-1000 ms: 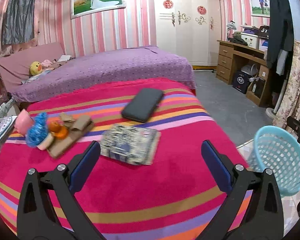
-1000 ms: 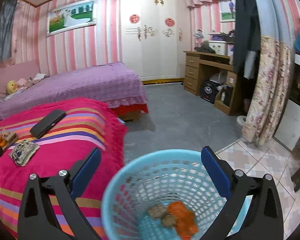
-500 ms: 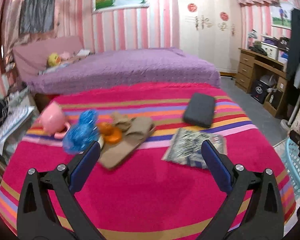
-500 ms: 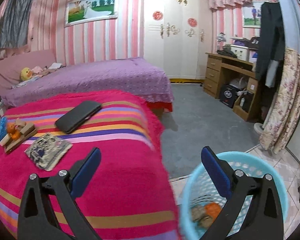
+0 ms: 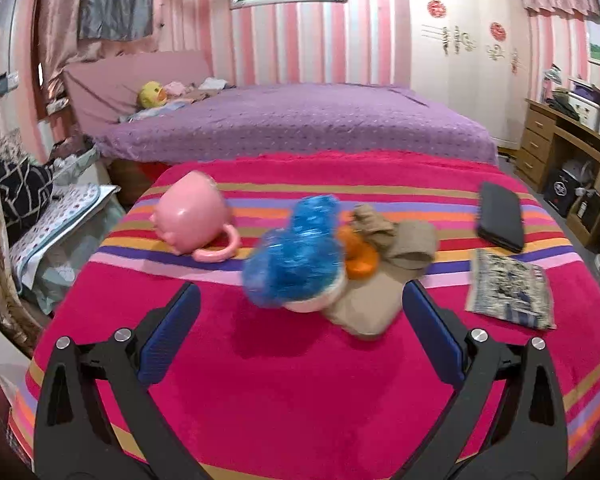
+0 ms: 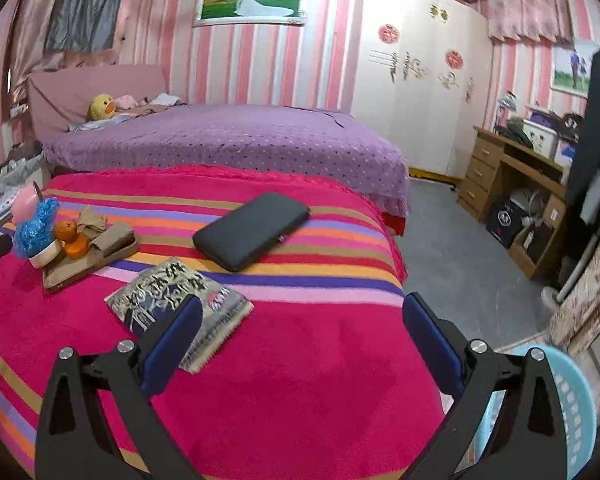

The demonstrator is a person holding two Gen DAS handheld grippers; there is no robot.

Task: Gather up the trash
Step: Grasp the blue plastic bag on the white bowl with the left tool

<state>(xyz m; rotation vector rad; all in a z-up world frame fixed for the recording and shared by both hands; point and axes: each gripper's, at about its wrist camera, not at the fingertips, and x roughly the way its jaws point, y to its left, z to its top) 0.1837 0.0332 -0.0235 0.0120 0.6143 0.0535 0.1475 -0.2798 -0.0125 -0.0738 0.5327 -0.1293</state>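
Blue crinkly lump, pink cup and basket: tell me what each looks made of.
Blue crinkly lump: probably thin plastic film or foil, since it looks shiny and crumpled, though motion blurs it.
Pink cup: likely moulded plastic, smooth and glossy with soft highlights and a ring handle.
Basket: light blue plastic, judging by its perforated wall and even matte colour.

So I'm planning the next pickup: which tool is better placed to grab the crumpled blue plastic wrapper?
Left. The left tool is open and aimed at the crumpled blue plastic wrapper, just ahead of its fingers. The right tool faces the patterned booklet; there the wrapper lies far off to its left.
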